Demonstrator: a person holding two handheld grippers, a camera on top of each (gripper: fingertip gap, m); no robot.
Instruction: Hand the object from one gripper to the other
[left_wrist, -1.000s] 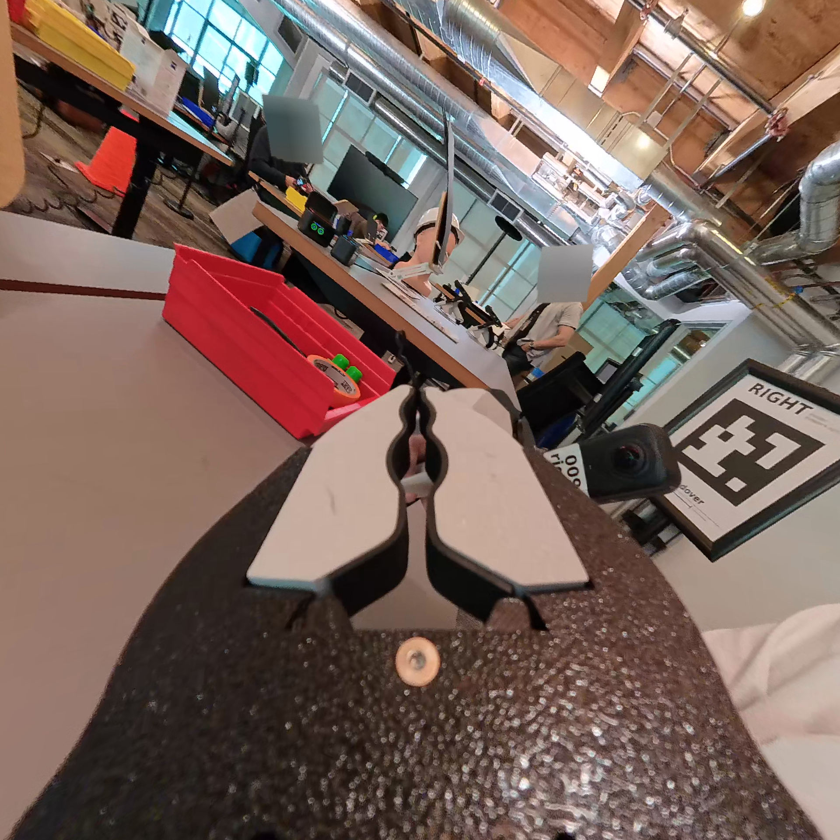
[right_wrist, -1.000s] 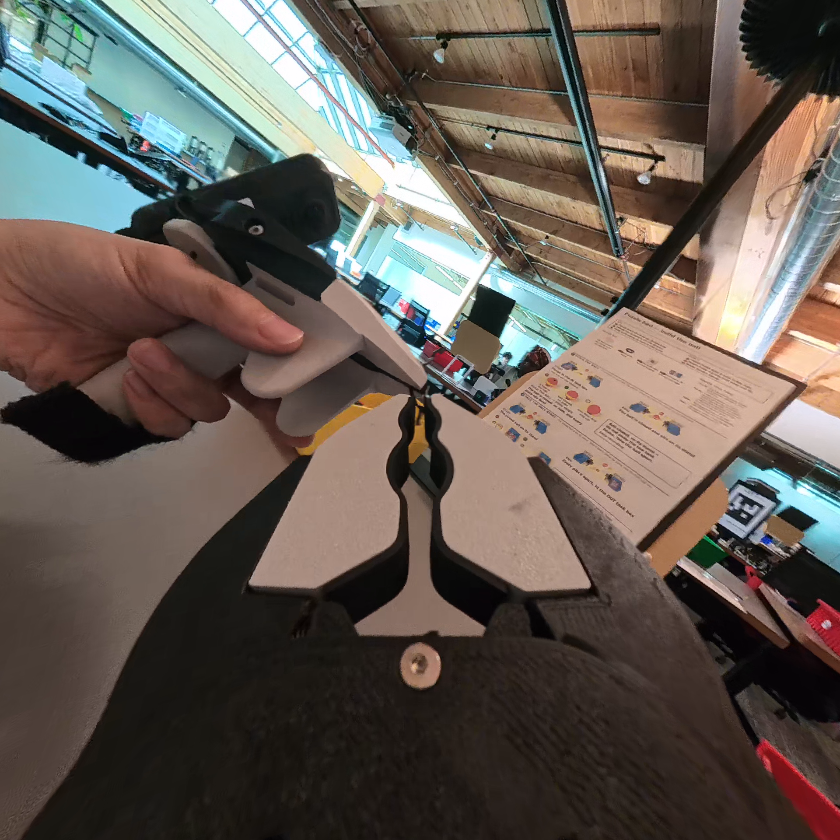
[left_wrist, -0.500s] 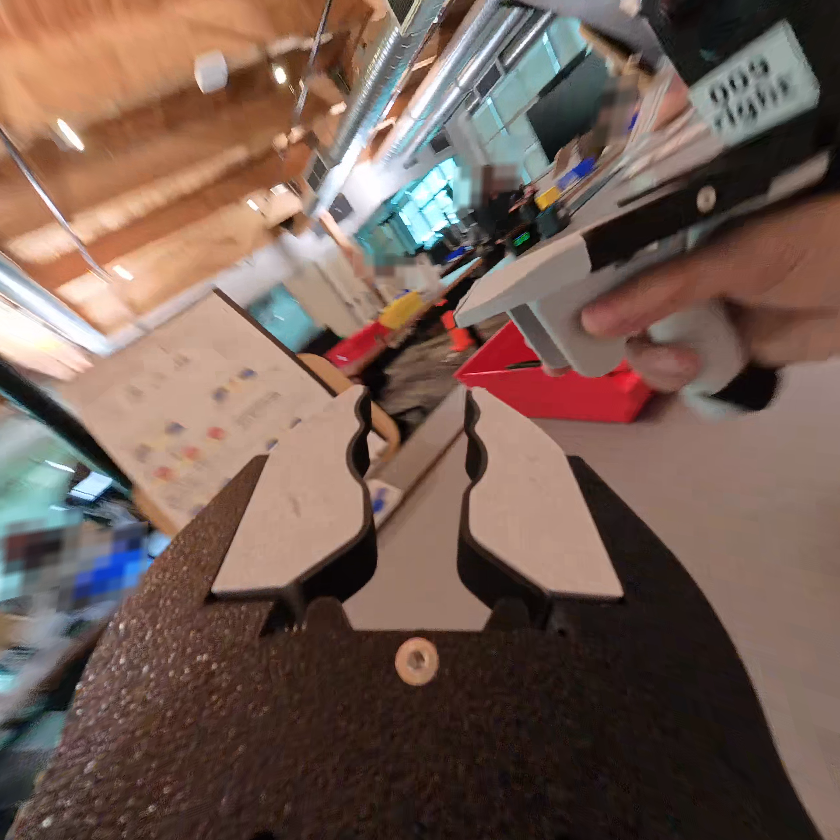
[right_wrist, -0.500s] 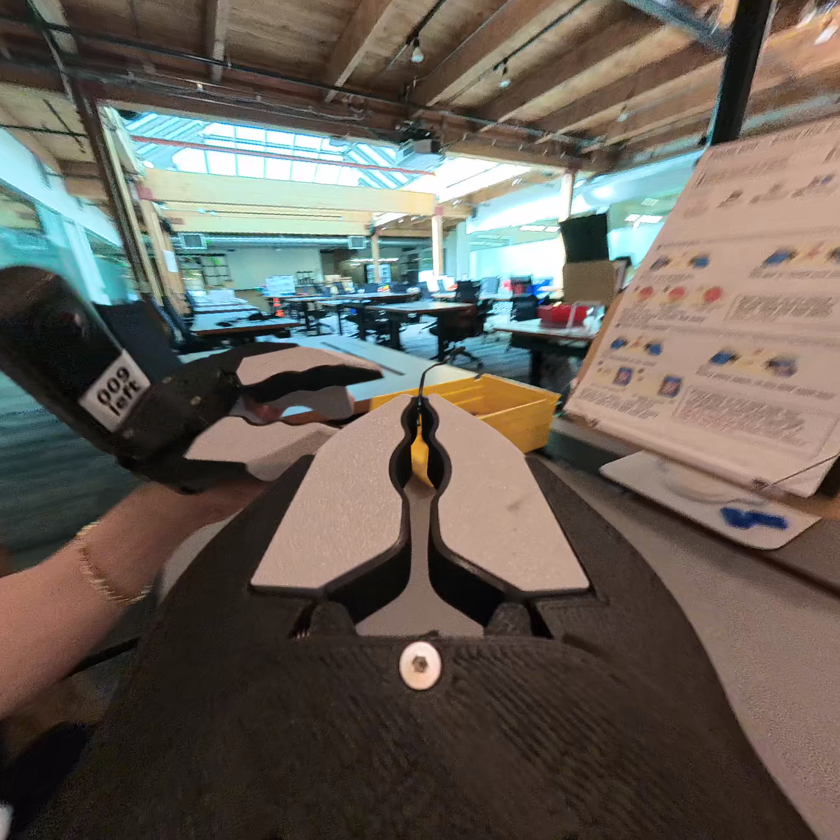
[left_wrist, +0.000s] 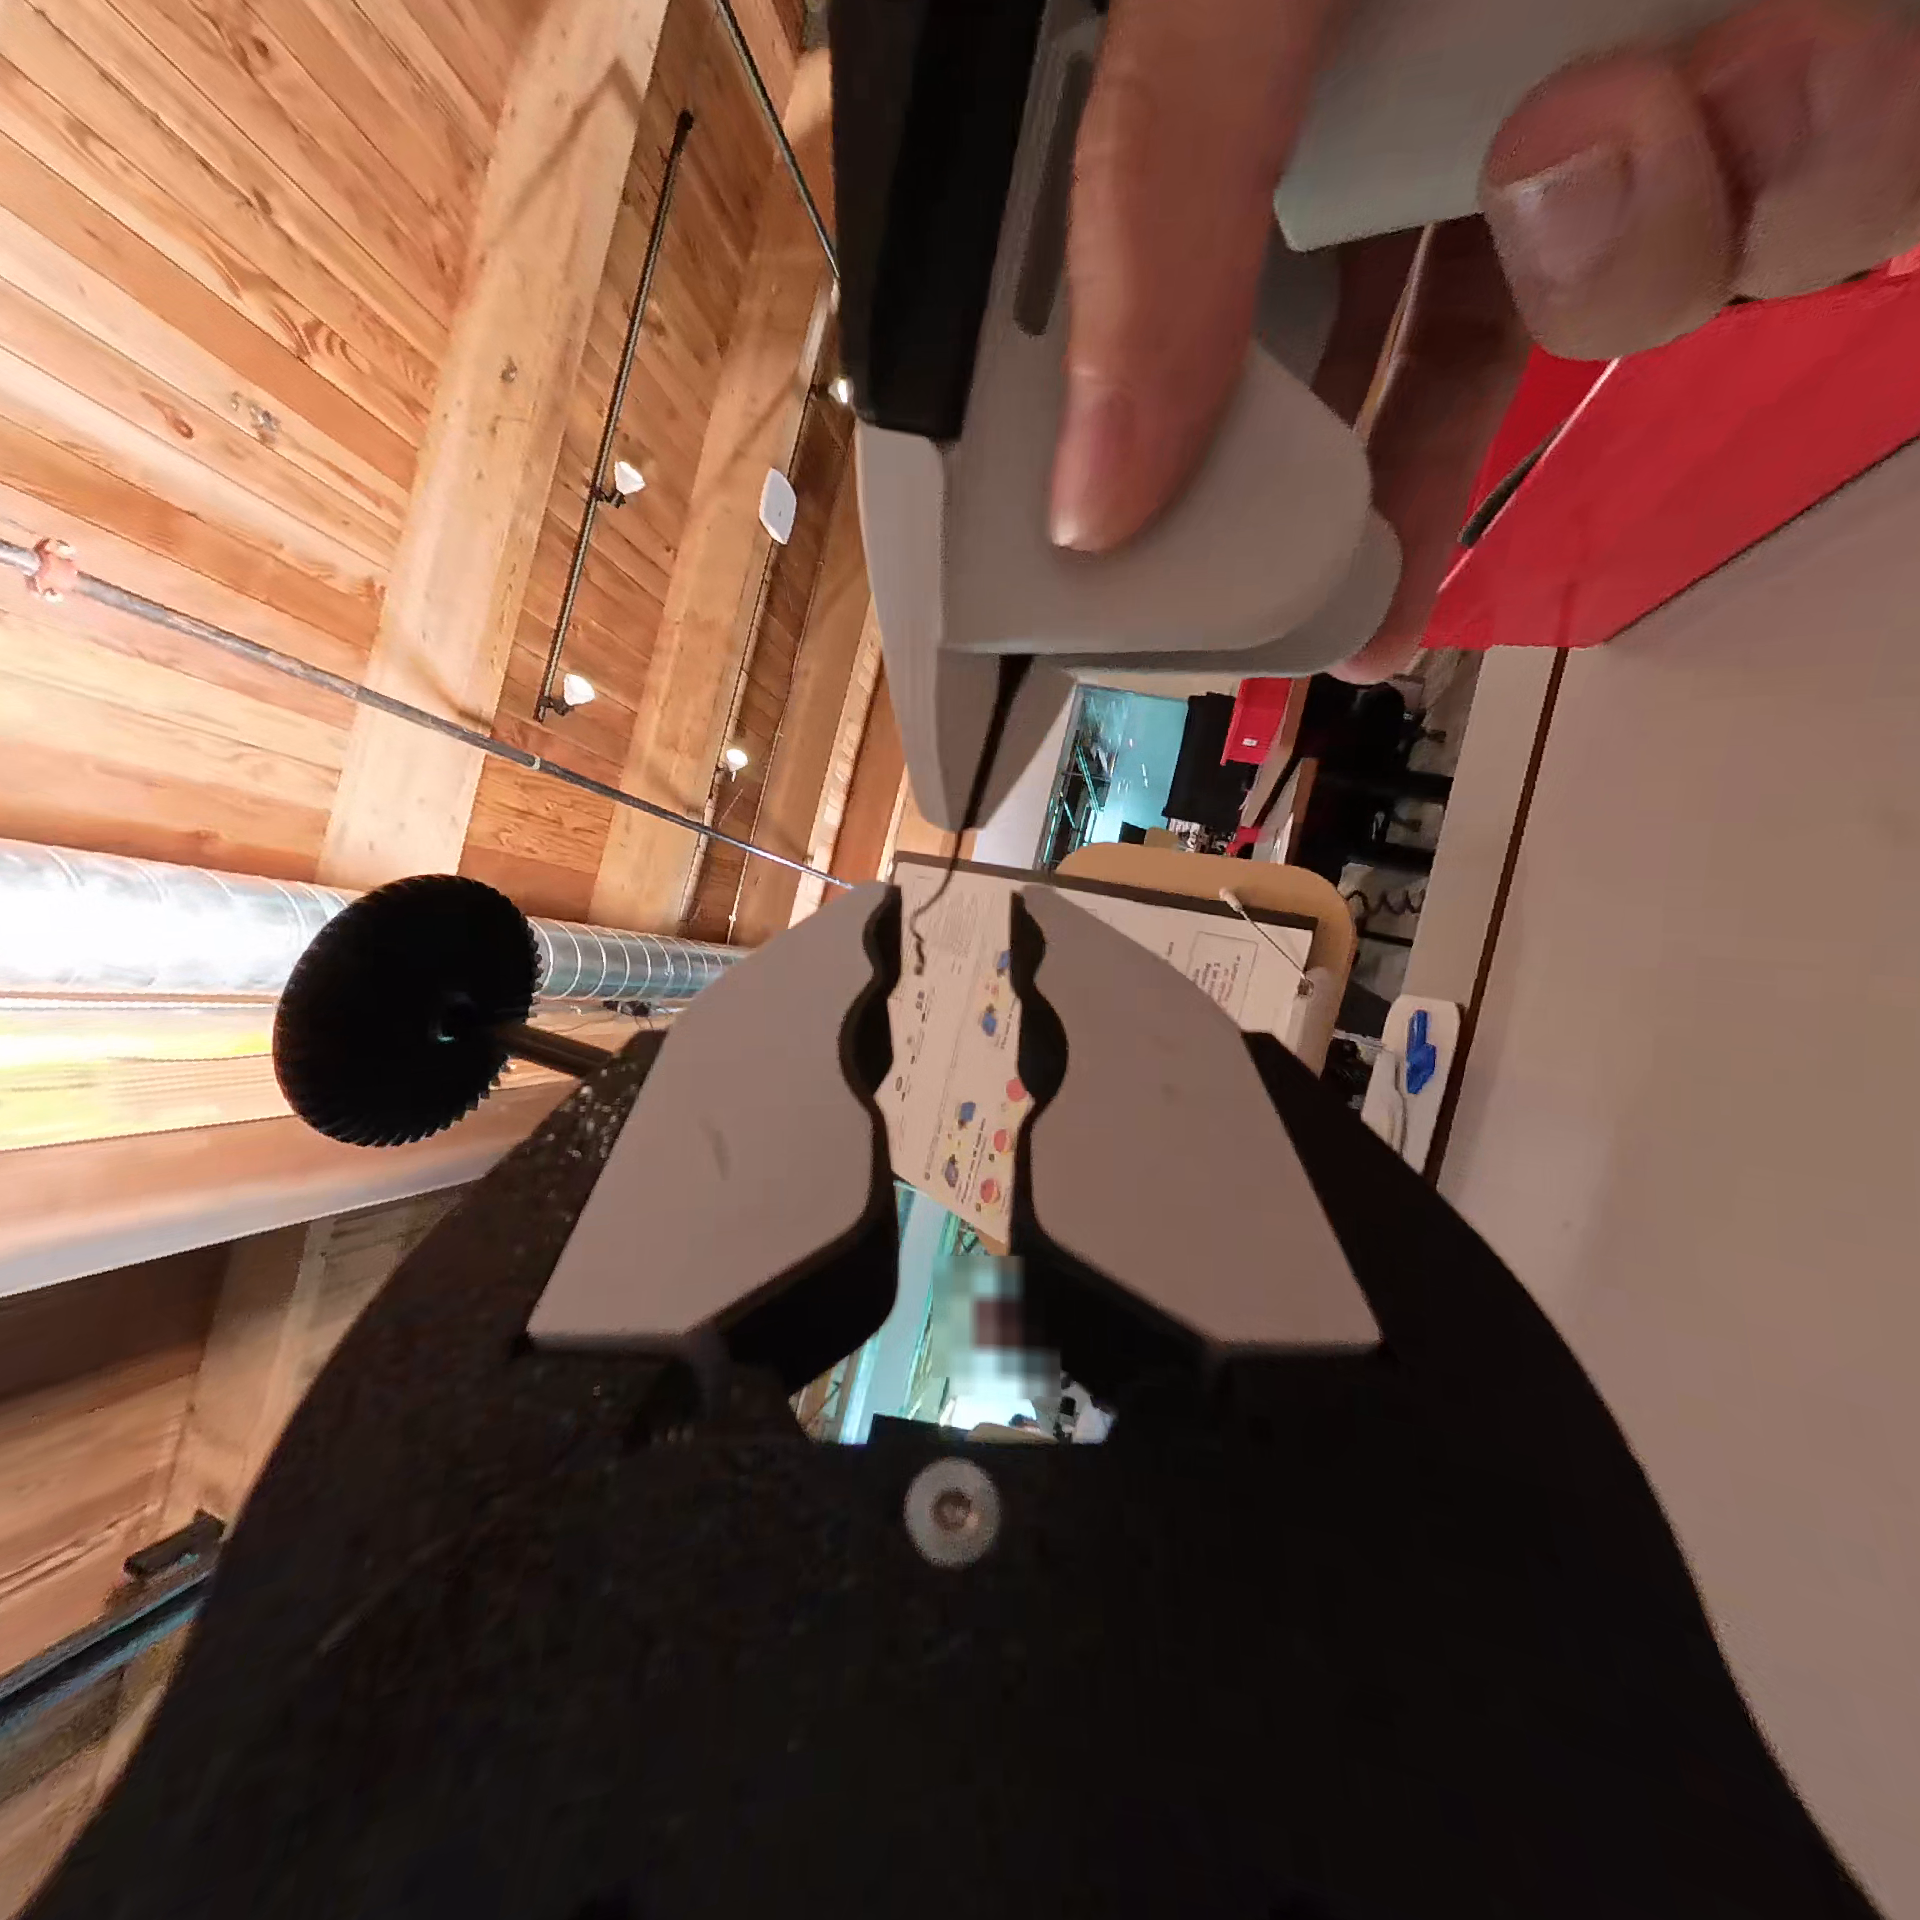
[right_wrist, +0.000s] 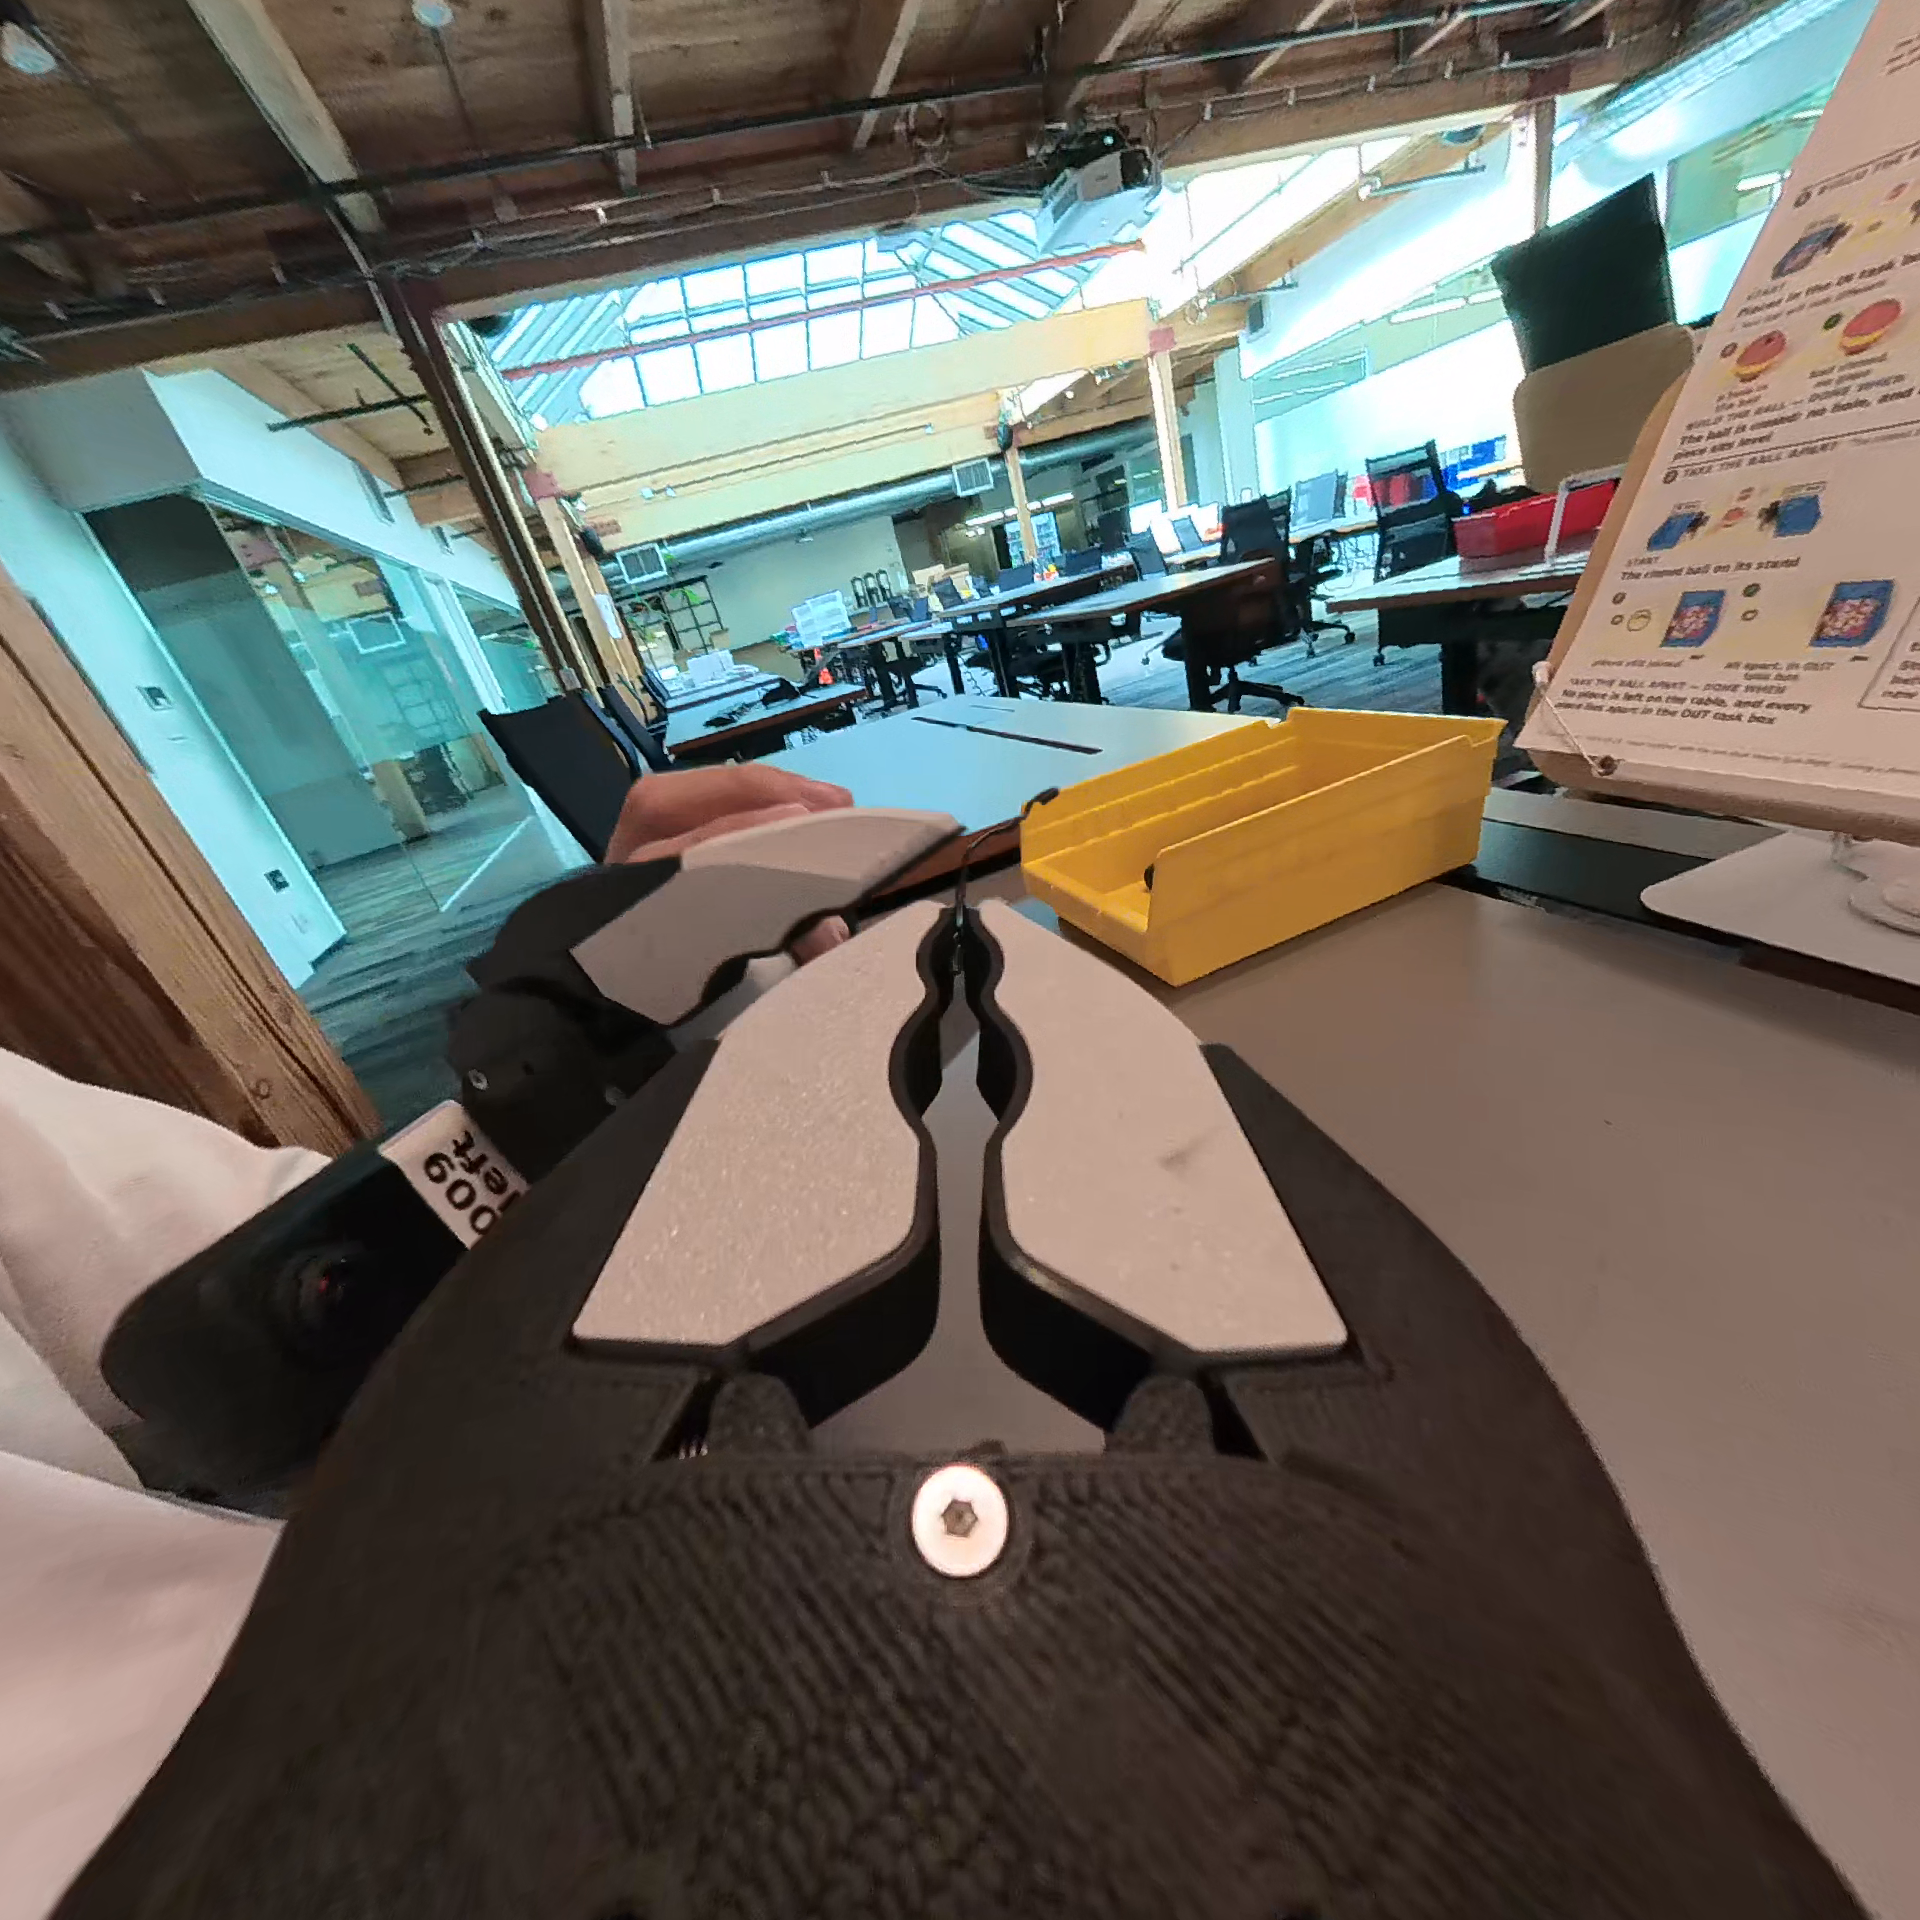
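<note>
Above the flat grey desk (right_wrist: 1558, 1091), mid-handover. Pinches the thin black wire (left_wrist: 927, 914) at the very tips of the right gripper (left_wrist: 961, 821), with fingers pressed together on its upper end and a hand (left_wrist: 1143, 260) wrapped round the grey handle. Leaves the loose curled tail dangling just inside the mouth of the left gripper (left_wrist: 951, 904), with fingers spread and touching nothing. Looks risky on several counts: hangs nearer one finger than the other, so may get nudged aside instead of caught on closing; reaches only the tips, so may slip out past the wavy inner edges; seems limp and light, so may swing clear with any tremor. Could fall toward the desk, near the open yellow plastic bin (right_wrist: 1247, 831), if released before a firm pinch. Calls for going deeper and closing before letting go. Cannot tell how much length sits hidden inside the right-hand pinch.
</note>
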